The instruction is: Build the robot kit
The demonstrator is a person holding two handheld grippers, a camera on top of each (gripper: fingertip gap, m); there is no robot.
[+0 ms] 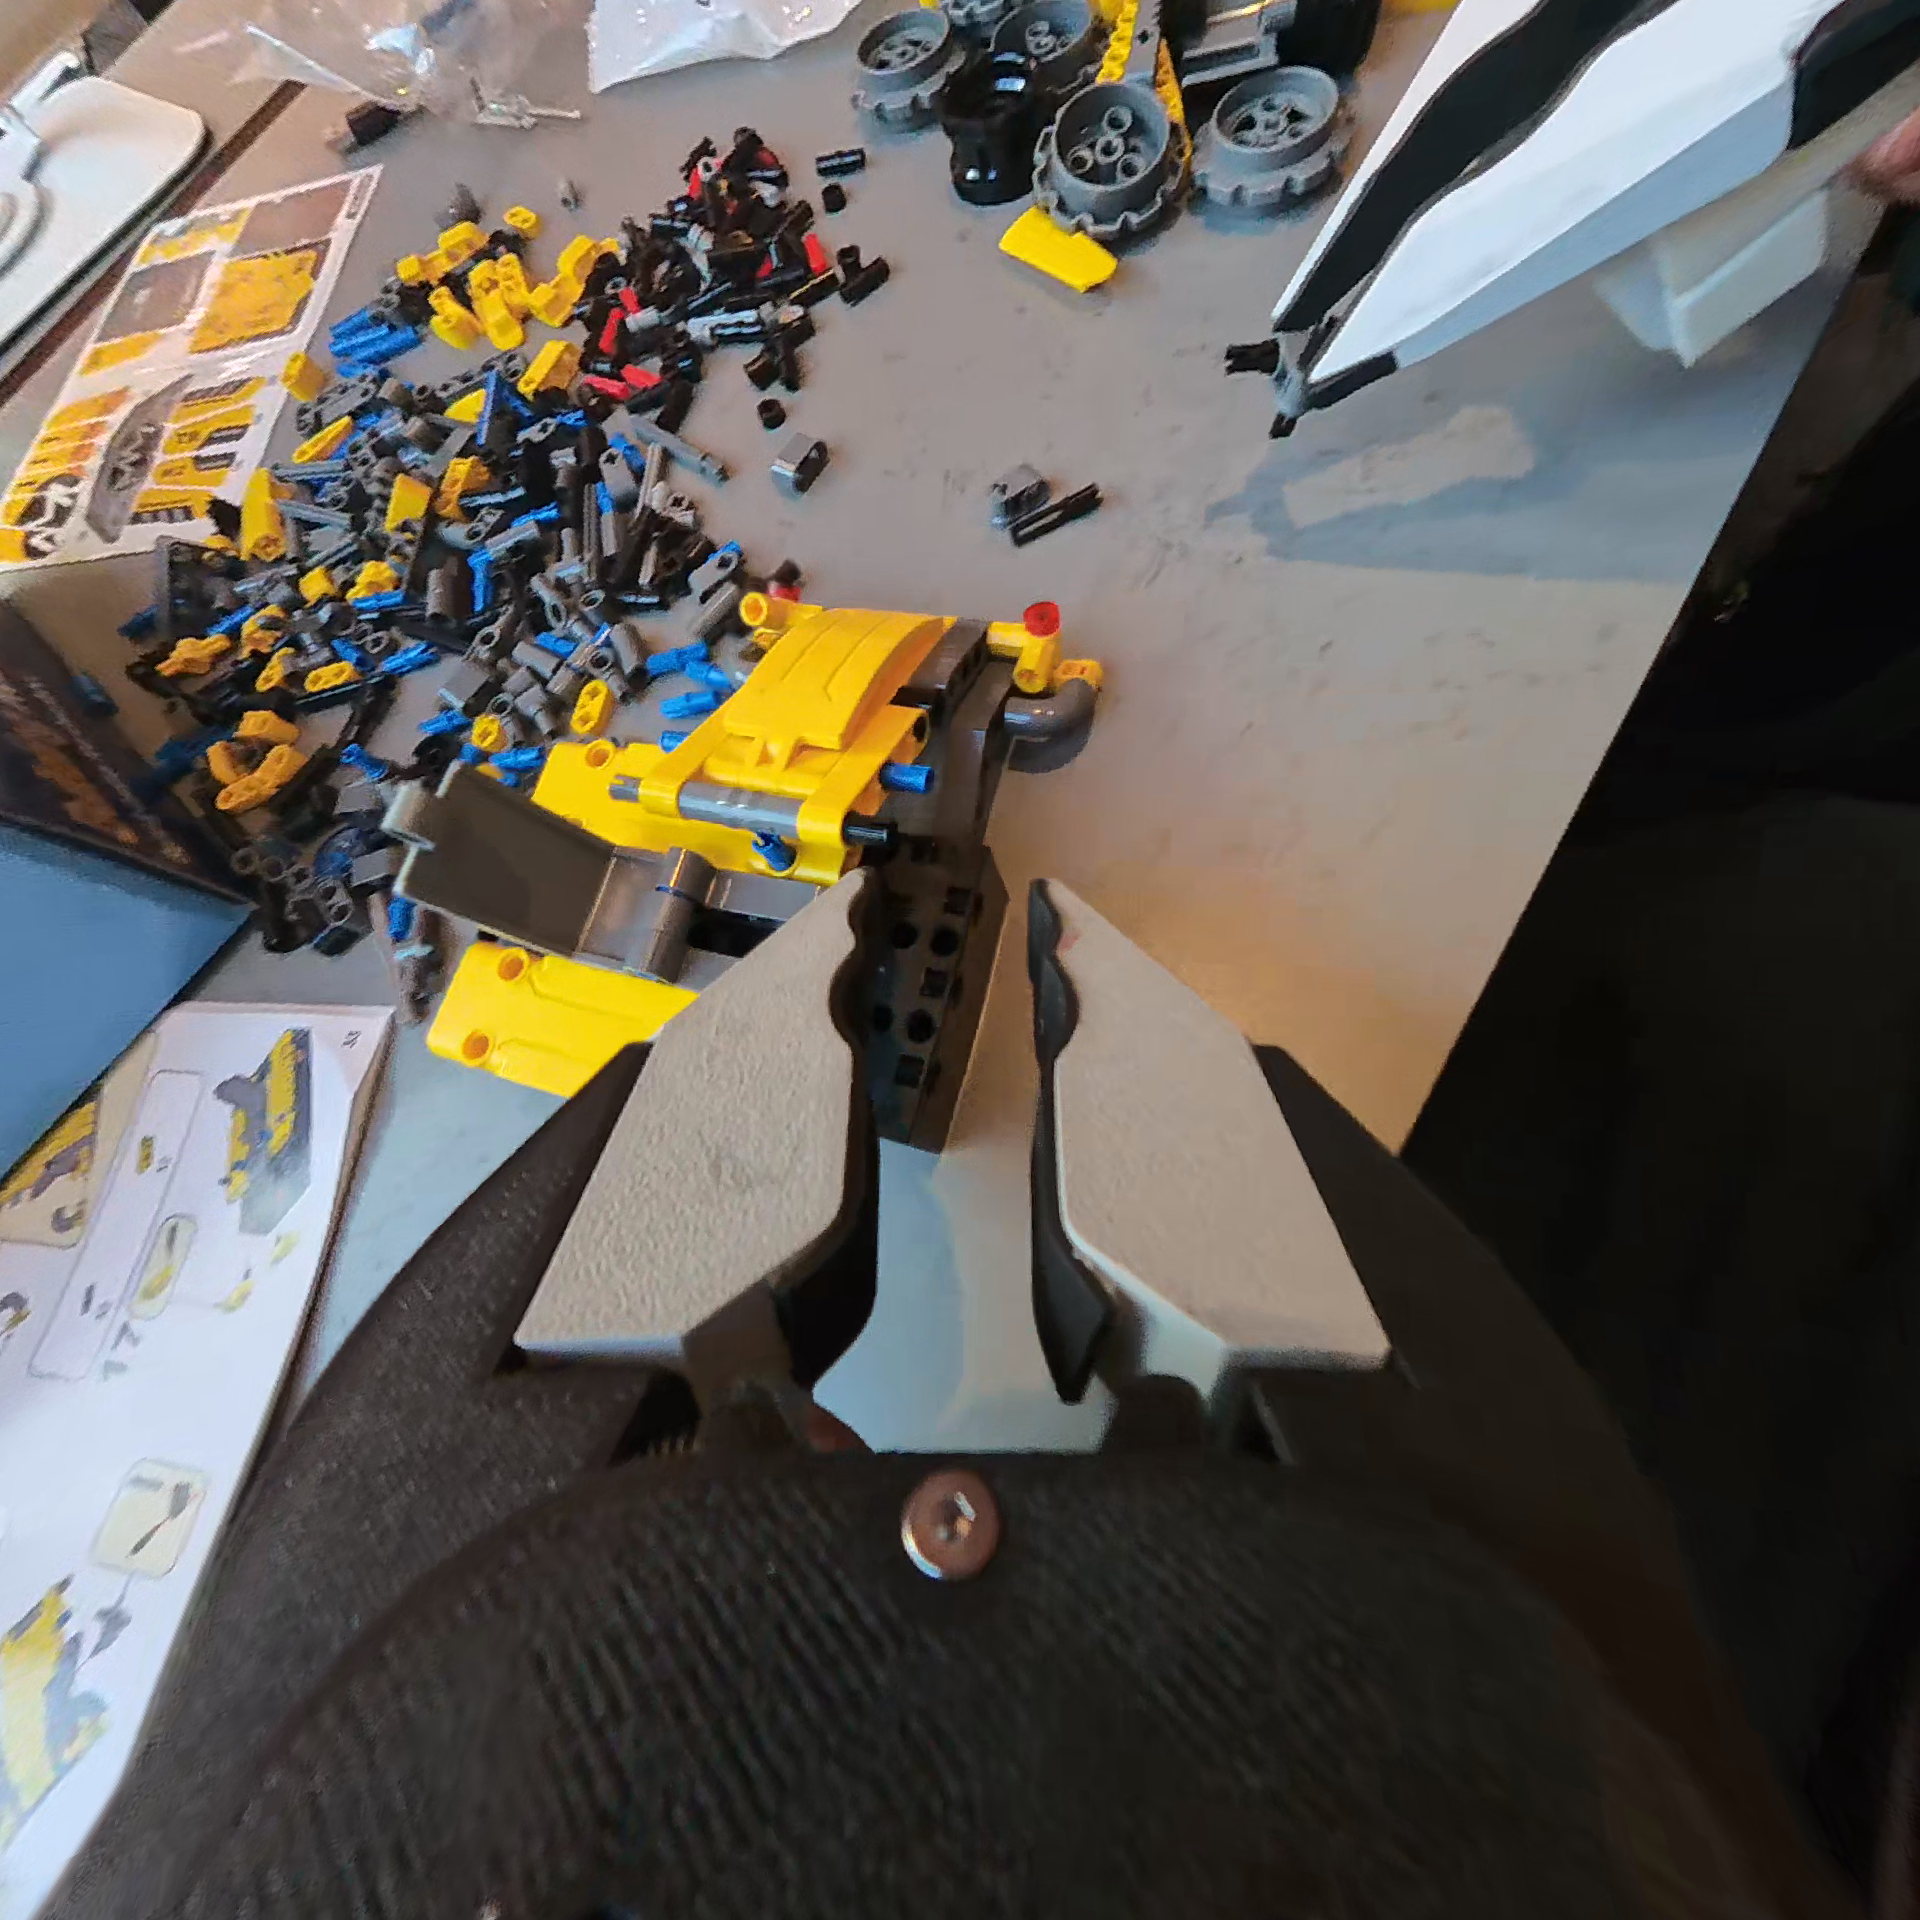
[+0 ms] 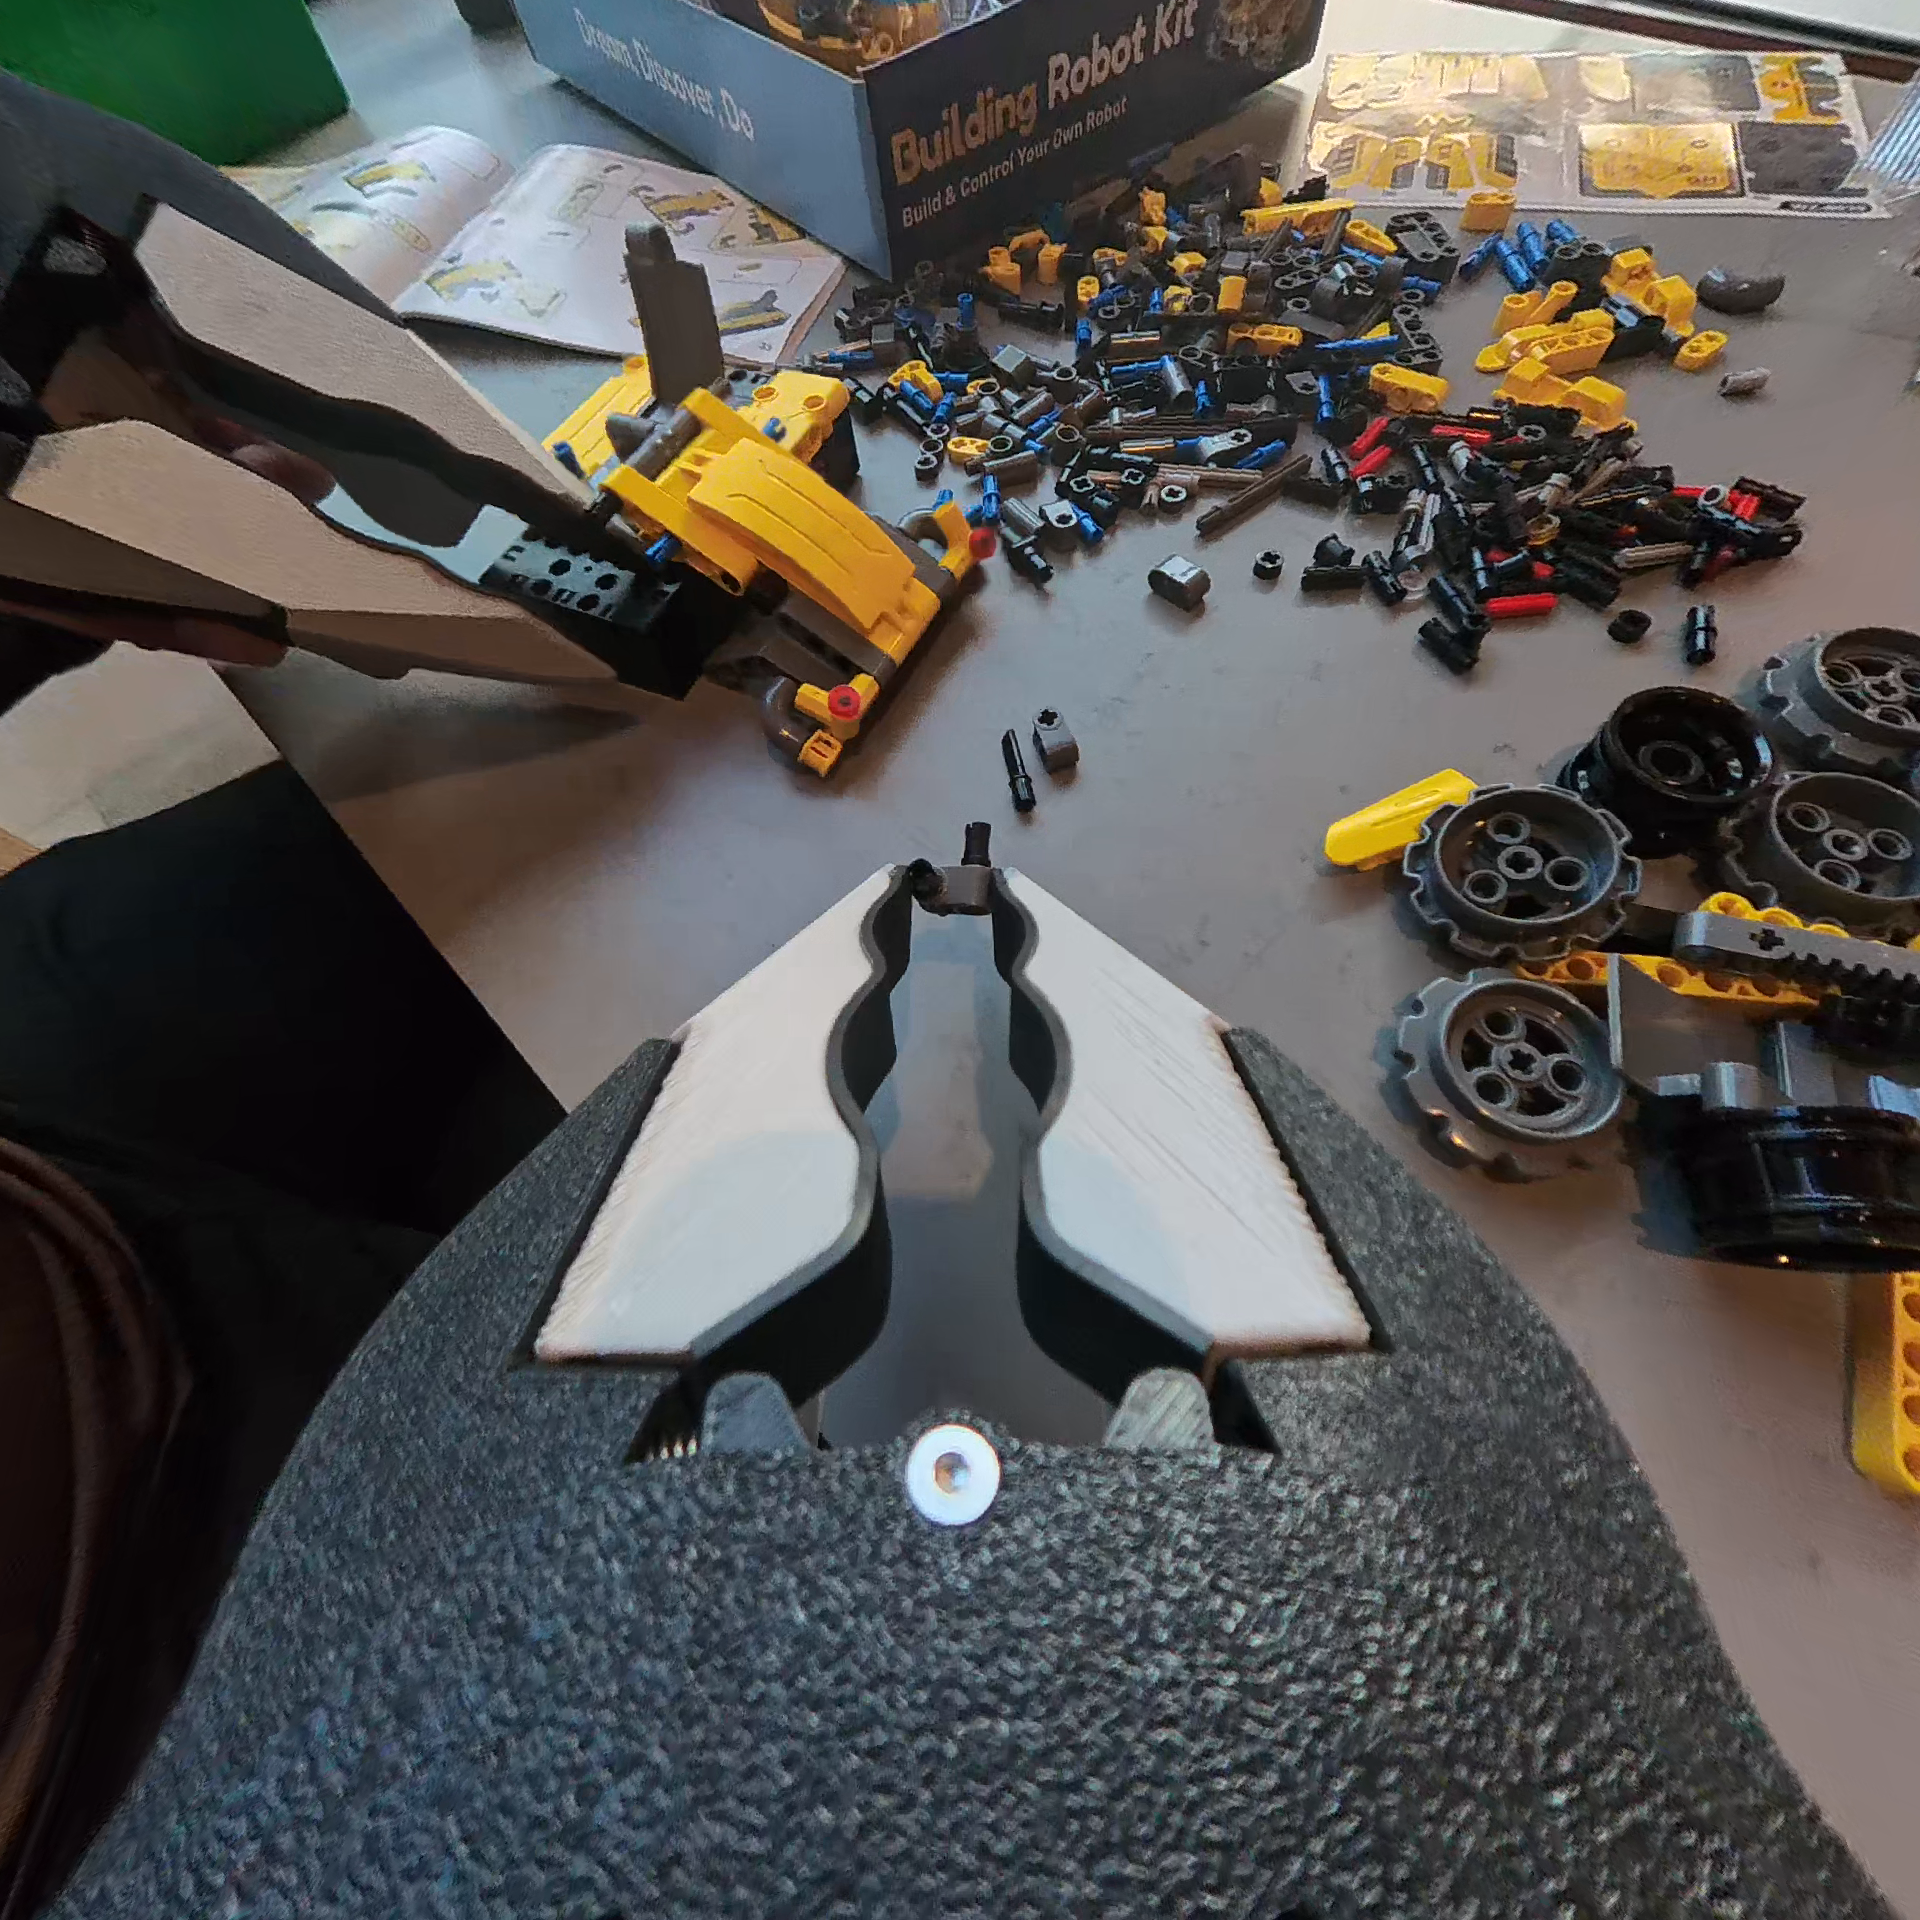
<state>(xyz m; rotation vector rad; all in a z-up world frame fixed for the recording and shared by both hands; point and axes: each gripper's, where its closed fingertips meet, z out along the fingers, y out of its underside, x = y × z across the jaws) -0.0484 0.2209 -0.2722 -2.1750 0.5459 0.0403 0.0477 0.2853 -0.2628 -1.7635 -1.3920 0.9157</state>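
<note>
A partly built yellow and grey brick vehicle (image 1: 831,707) lies on the grey table (image 1: 1351,727). My left gripper (image 1: 948,888) is shut on the black perforated block (image 1: 925,997) at the model's near end. The right wrist view shows the model (image 2: 790,509) and the left gripper (image 2: 623,587) clamping that block (image 2: 566,577). My right gripper (image 2: 954,878) is shut on a small grey connector with black pins (image 2: 964,891), held just above the table. It also shows in the left wrist view (image 1: 1294,379), right of the model and apart from it.
A pile of loose yellow, blue, black and red pieces (image 2: 1351,416) lies beyond the model. A grey connector and black pin (image 2: 1055,743) lie between the grippers. Grey wheels (image 2: 1517,873) and another assembly are at the right. The kit box (image 2: 1039,125), a booklet (image 1: 156,1247) and a sticker sheet (image 1: 187,343) border the table. Across from one pair of fingers to the other is roughly 12 cm.
</note>
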